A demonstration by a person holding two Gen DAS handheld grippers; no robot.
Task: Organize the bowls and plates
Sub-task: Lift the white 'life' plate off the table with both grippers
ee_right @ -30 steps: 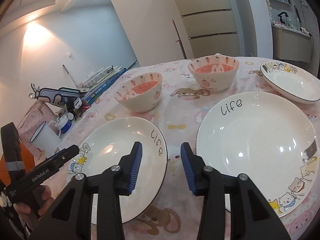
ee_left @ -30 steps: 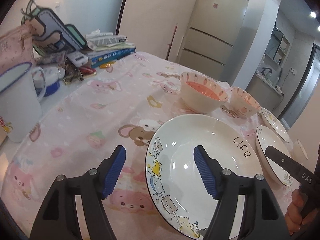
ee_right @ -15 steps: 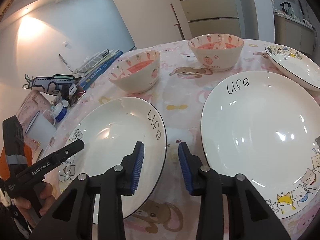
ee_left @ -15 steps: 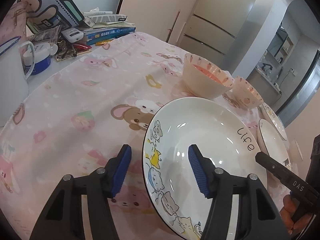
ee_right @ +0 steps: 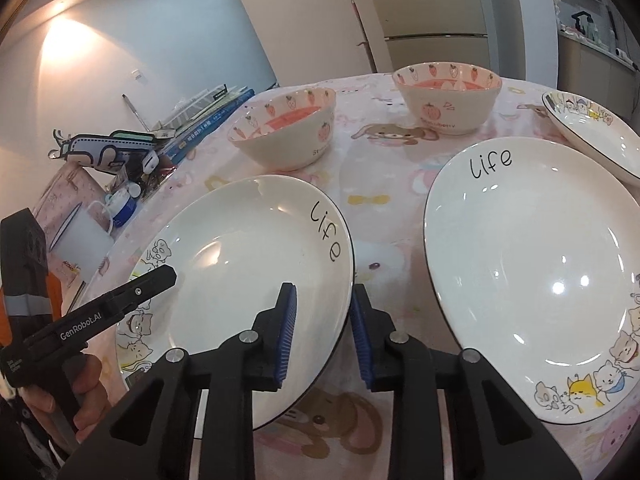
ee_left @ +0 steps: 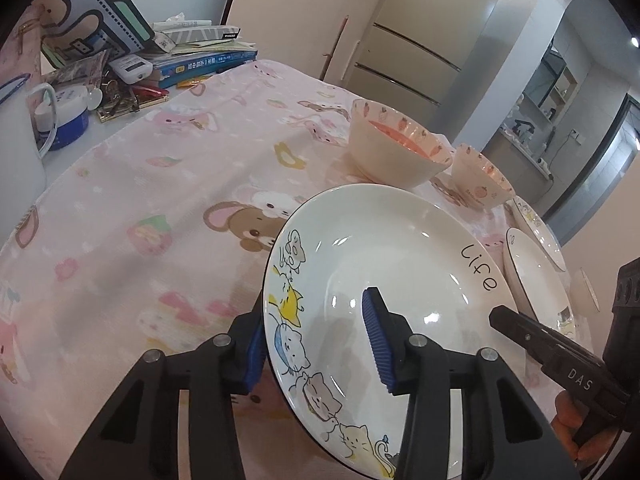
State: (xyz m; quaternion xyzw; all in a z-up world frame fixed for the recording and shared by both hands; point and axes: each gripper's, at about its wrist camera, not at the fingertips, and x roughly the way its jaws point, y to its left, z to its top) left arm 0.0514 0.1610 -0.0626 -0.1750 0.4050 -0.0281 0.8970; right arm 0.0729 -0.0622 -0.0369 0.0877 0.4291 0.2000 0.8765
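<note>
Right wrist view: I read "life" on the near plate (ee_right: 240, 264) at centre-left, "GenRobot.AI" on my left gripper (ee_left: 316, 344). Both it and my right gripper (ee_right: 322, 332) are closing astride that plate's rim, not yet pinching. Pink cartoon tablecloth (ee_left: 160, 200); fridge (ee_left: 432, 40) upper right.

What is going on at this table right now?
A person holds a gripper in each hand, and both are set on the same plate, the left of the two large plates marked "life". The left gripper straddles the rim by the cat drawings, and the right gripper straddles the rim on the opposite side. Both sets of jaws are closing with the rim between them. The plate still sits on the pink tablecloth. The other large plate, a third plate and two strawberry bowls lie untouched.
</note>
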